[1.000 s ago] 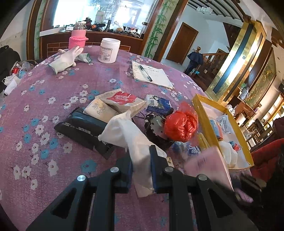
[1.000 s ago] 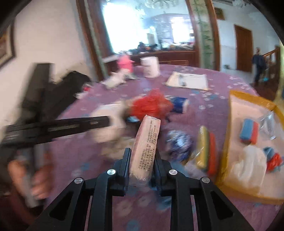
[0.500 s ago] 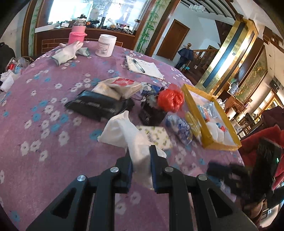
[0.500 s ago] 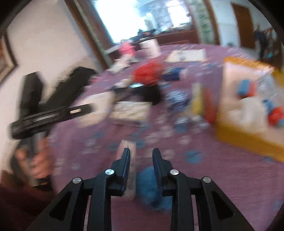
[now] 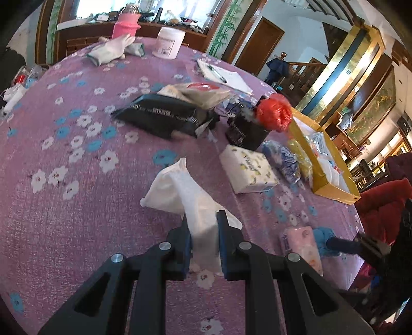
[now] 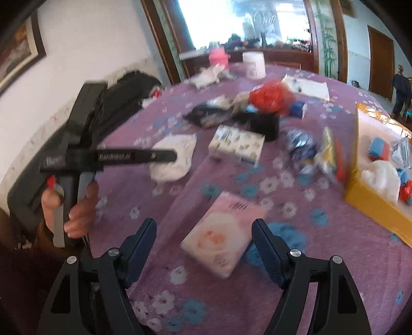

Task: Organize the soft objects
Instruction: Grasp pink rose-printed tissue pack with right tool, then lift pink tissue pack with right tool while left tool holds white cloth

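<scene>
Purple floral tablecloth (image 5: 77, 206), wood-panelled room; left tongs (image 5: 203, 226) pinch white pouch (image 5: 180, 190); right tongs (image 6: 204, 237) opening, astride pink pack (image 6: 221, 237).

Round table (image 5: 77, 232) w/ purple flowered cloth. Behind its far edge, a bright window (image 6: 244, 23) in dark wood frame over a cluttered sill. White wall (image 6: 90, 51) at left w/ a framed picture (image 6: 18, 54). Brown door (image 5: 260, 43) beyond far-right edge, then wooden stairs (image 5: 306, 74) and gold-trimmed panels (image 5: 342, 69). Red armchair (image 5: 381, 206) by right edge.
</scene>
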Tool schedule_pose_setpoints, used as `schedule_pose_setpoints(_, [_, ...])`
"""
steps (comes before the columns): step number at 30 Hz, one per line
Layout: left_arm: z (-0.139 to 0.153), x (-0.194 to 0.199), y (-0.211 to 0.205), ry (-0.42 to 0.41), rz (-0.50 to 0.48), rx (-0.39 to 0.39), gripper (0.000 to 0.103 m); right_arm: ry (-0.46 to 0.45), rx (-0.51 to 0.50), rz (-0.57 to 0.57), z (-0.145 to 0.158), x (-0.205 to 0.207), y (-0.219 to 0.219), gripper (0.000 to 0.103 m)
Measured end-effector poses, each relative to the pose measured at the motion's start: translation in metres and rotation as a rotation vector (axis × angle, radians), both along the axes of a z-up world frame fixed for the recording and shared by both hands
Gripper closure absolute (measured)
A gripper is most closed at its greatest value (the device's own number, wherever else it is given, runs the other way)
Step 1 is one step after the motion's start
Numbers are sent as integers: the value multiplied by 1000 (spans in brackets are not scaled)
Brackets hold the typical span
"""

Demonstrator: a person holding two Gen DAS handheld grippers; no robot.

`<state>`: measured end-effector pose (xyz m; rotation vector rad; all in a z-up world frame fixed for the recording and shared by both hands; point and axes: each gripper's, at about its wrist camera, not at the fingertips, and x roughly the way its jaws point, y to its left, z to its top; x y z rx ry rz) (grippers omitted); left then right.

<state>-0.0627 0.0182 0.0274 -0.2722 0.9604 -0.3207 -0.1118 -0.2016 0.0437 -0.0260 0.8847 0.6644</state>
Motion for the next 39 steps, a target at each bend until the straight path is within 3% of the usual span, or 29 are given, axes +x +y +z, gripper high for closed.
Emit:
schedule_pose_setpoints(2, [1,0,1,-5,0,-4,85,37,-40,-44,-8,-1,1,22])
schedule_pose_setpoints(6, [-4,7,-6,27,-12,21,80,68,-18,-60,-14,0,2,19])
schedule_pose_setpoints(8, [-8,11,-10,51,-11,47,63,61,-36,-87,-14,3,6,18])
schedule_pose_setpoints(10, [-9,13,-12,55,-2,58,59,52,-72,-102,-15,8,13,18])
schedule_pose_setpoints(12, [-8,14,-14,40,1,81,59,30,-118,-107,-17,11,20,18])
schedule_pose_setpoints(13, [-8,13,-15,34,2,90,65,24,-137,-102,-18,11,23,18])
schedule_pose_setpoints(14, [-8,13,-16,31,5,99,77,21,-151,-96,-20,12,26,25])
schedule_pose_setpoints(16, [-10,13,-16,32,15,112,81,18,-187,-85,-24,12,30,38])
schedule_pose_setpoints(18, [-7,10,-15,10,18,105,86,35,-151,-60,-26,12,29,41])
schedule_pose_setpoints(20, [-4,8,-14,-13,20,107,86,14,-156,-53,-26,9,29,44])
schedule_pose_setpoints(25, [-1,4,-14,-33,22,108,86,-49,-54,-47,-9,2,22,44])
schedule_pose_setpoints(39, [12,-3,-27,-73,26,150,86,-90,46,-84,15,7,6,44])
